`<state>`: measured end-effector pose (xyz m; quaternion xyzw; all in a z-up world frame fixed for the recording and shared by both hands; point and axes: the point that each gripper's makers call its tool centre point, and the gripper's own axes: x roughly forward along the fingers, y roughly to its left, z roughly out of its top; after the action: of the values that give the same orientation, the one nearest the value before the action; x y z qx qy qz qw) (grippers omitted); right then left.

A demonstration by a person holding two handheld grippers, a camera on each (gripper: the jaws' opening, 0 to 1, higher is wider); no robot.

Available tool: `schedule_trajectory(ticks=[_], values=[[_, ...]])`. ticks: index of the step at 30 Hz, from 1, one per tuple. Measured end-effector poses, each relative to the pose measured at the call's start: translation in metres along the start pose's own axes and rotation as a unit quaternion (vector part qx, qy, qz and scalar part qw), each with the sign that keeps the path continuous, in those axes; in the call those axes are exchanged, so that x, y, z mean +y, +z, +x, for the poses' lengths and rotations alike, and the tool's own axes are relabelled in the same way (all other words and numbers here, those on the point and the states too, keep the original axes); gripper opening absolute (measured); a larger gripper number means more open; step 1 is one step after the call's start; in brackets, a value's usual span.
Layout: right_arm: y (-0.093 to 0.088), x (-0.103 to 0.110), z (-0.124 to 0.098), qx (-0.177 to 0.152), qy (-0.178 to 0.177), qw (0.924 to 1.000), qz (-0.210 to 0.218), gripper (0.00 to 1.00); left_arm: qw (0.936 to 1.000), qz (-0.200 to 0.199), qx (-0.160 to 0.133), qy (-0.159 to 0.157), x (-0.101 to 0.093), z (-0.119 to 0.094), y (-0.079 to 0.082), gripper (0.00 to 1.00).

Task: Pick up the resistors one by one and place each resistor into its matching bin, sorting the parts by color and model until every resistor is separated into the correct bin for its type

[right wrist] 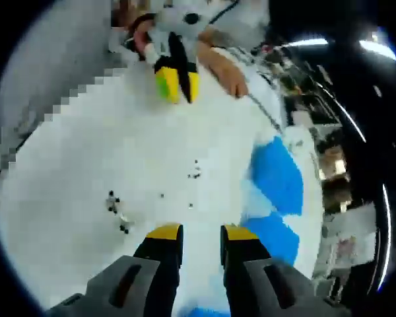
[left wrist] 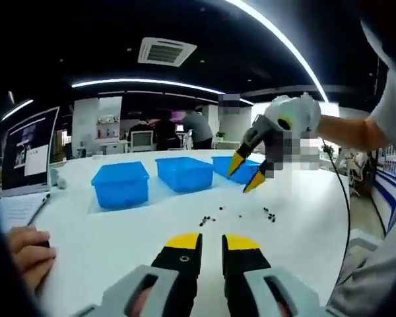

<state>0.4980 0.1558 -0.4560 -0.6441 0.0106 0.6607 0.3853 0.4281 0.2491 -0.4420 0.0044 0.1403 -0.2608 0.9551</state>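
- An open office with dark ceiling, strip lights and a ceiling vent is seen in the background of the left gripper view; a white table (left wrist: 119,231) fills the lower half of that frame.
- Three blue bins (left wrist: 121,183) are lined up across the middle of the left gripper view; in the right gripper view they appear as blue patches at the right edge.
- The resistors (left wrist: 211,218) are scattered as small dark specks on the table just below the bins, centre frame; in the right gripper view they lie in small clusters in the lower-left and centre.
- The left hand-held gripper (left wrist: 211,243) is seen at the bottom centre, its yellow-tipped jaws slightly spread with nothing between them.
- The right hand-held gripper (right wrist: 201,232) is likewise parted and empty, raised above the table; it also shows at the upper right of the left gripper view.
- The step in hand is judged to be the approach to one resistor. A single speck at a cluster's edge should be chosen, the jaws lowered on either side of it, and closed gently so neighbours are not dragged along.
- Colour and model cannot be told at this size.
- No legible writing or brand is found; a laptop screen (left wrist: 28,148) at the left edge is too blurred to read.
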Motion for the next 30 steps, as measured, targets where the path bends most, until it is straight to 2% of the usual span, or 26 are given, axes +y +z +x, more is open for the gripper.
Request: schedule_trajectory(ticks=[2, 5, 8, 12, 15, 18, 22, 25, 30], values=[[0.0, 0.007, 0.009, 0.006, 0.037, 0.9982, -0.047, 0.25, 1.0, 0.001, 0.003, 0.0, 0.001, -0.001, -0.001, 0.15], [0.004, 0.013, 0.015, 0.009, 0.083, 0.9925, -0.089, 0.23, 1.0, 0.004, 0.006, 0.003, 0.004, -0.003, -0.003, 0.15], [0.005, 0.017, 0.016, 0.012, 0.126, 0.9851, -0.116, 0.21, 0.9999, 0.002, 0.006, 0.01, 0.008, -0.006, -0.004, 0.15], [0.012, 0.021, 0.02, 0.005, 0.164, 0.9752, -0.148, 0.2, 0.9998, -0.004, 0.006, 0.019, 0.013, -0.007, -0.005, 0.15], [0.009, 0.028, 0.021, 0.013, 0.201, 0.9635, -0.177, 0.18, 0.9997, -0.007, 0.002, 0.024, 0.016, -0.008, -0.003, 0.15], [0.003, 0.025, 0.027, 0.014, 0.215, 0.9595, -0.181, 0.17, 0.9996, -0.005, -0.005, 0.028, 0.017, -0.01, 0.001, 0.15], [0.007, 0.029, 0.027, 0.022, 0.254, 0.9491, -0.185, 0.13, 0.9995, -0.007, -0.004, 0.03, 0.02, -0.013, -0.002, 0.15], [0.01, 0.028, 0.026, 0.025, 0.268, 0.9462, -0.18, 0.13, 0.9994, -0.008, -0.002, 0.033, 0.022, -0.016, -0.005, 0.15], [0.015, 0.024, 0.03, 0.032, 0.271, 0.9475, -0.167, 0.06, 0.9994, -0.011, 0.003, 0.034, 0.023, -0.017, -0.011, 0.15]])
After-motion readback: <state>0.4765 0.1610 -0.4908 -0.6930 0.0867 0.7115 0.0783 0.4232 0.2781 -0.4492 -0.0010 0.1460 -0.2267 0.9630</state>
